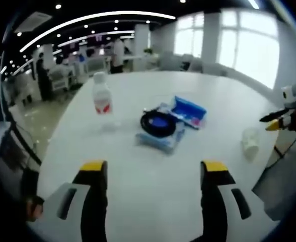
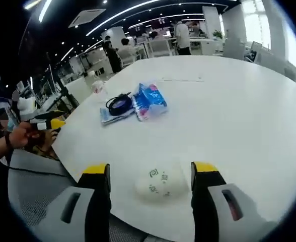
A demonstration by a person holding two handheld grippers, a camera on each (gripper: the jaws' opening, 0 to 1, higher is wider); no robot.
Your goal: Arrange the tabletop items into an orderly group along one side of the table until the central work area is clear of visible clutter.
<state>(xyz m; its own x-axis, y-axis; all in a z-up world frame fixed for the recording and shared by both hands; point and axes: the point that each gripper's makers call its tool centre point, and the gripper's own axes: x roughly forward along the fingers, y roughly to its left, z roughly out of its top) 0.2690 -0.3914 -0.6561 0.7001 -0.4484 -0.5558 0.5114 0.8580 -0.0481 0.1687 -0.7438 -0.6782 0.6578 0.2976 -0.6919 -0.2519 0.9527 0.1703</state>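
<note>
In the left gripper view, the left gripper [image 1: 154,174] hangs over bare table [image 1: 138,201] with its jaws spread wide and nothing between them. Ahead, near the middle of the table, sit a small white bottle [image 1: 101,94] with a red label, a black coiled cable [image 1: 158,123] lying on a flat blue-and-white packet [image 1: 160,140], and a blue pouch [image 1: 189,111] touching that pile on its far side. A crumpled white paper cup [image 1: 250,142] lies well apart, towards the table's edge, where the right gripper [image 1: 278,121] comes in.

In the right gripper view, the right gripper [image 2: 149,176] has its jaws wide open on either side of the paper cup [image 2: 161,184], not yet pressing it (it lies on its side near the table edge). The step in hand looks like picking up this cup: it is thin and already dented, so the jaws should close gently around its middle and lift straight before carrying it to the chosen side. Farther off lie the cable [image 2: 119,104], the packet [image 2: 109,116], the pouch [image 2: 149,101] and the bottle [image 2: 98,86]; the left gripper [image 2: 46,122] shows at the edge, held in a person's hand [image 2: 21,135].

Count: one bottle, one cable, one packet, one pouch, one cup, so five items to gather, all of them not yet lined up.
</note>
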